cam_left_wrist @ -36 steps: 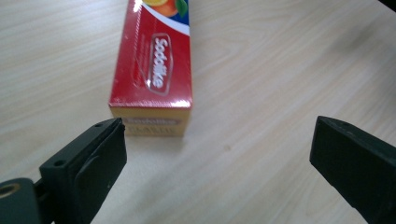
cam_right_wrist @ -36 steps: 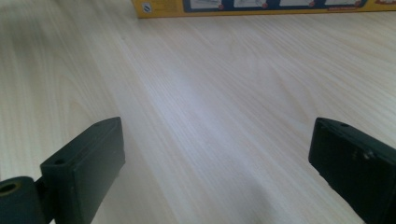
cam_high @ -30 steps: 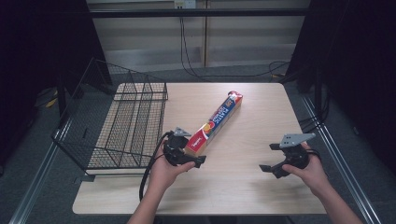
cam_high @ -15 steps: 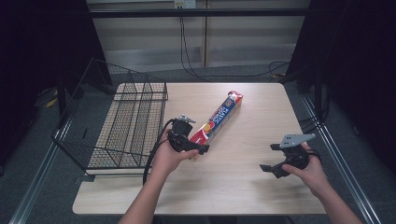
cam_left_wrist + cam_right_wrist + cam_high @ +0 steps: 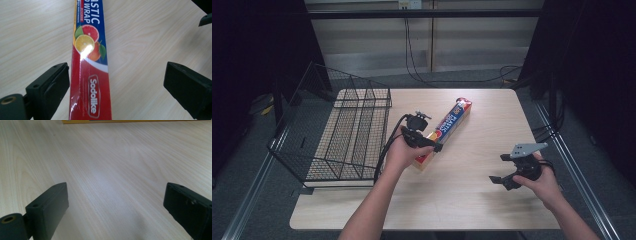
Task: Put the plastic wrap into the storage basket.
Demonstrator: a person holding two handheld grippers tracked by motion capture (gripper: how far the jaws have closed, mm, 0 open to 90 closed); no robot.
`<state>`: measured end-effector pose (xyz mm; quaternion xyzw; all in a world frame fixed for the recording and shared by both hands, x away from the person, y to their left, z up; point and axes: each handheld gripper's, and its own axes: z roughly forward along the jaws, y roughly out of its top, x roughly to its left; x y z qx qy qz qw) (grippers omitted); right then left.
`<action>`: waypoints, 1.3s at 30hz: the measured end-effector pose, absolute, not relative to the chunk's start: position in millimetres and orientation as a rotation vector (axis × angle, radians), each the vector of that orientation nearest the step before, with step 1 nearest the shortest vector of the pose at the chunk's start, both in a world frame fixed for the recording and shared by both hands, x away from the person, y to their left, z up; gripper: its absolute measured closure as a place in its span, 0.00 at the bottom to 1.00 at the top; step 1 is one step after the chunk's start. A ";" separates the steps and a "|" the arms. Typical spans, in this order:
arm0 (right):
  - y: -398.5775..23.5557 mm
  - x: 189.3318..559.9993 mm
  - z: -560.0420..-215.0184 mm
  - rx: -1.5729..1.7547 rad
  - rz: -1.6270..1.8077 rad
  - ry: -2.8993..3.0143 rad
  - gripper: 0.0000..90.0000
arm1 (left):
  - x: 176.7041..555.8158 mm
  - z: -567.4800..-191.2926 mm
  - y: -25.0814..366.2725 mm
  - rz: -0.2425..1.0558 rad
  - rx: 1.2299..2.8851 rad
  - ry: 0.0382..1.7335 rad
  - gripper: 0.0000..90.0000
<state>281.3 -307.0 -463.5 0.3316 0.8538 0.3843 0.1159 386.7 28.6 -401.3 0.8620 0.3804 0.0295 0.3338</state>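
The long plastic wrap box (image 5: pixel 445 132) lies slantwise near the middle of the desk (image 5: pixel 482 200), its far end pointing away to the right, its near end under the left tool (image 5: pixel 424 141); the wire basket (image 5: pixel 347 135) stands at the left edge of the desk, just beside that hand. In the left gripper view the box (image 5: pixel 90 72) runs up between the jaws, close to the left one and well apart from the right one; the jaws stand wide, have just been closing a little, and do not yet press on the carton. The right tool (image 5: pixel 507 175) hovers wide over bare wood at the near right, with nothing between its jaws.

The main risk is an off-centre grip: closing as they stand, one jaw would probably meet the box first and push it sideways across the desk; the glossy film could let it slip. Gripped so near one end, the long carton would likely droop or swing when lifted; it might then catch on the basket rim.
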 end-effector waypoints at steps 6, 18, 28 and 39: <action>-310.2 283.3 -462.5 0.985 1.146 2.472 0.06 | 400.5 -401.8 16.2 0.058 2.265 0.998 0.08; -312.2 285.4 -462.6 0.988 1.149 2.470 0.06 | 423.1 -403.1 -0.3 0.052 2.284 1.026 0.10; -311.3 286.1 -462.2 0.990 1.155 2.472 0.06 | 439.2 -406.8 -17.8 0.037 2.288 1.063 0.07; -312.9 287.1 -460.8 0.983 1.172 2.471 0.06 | 453.4 -417.4 -33.9 0.059 2.299 1.080 0.09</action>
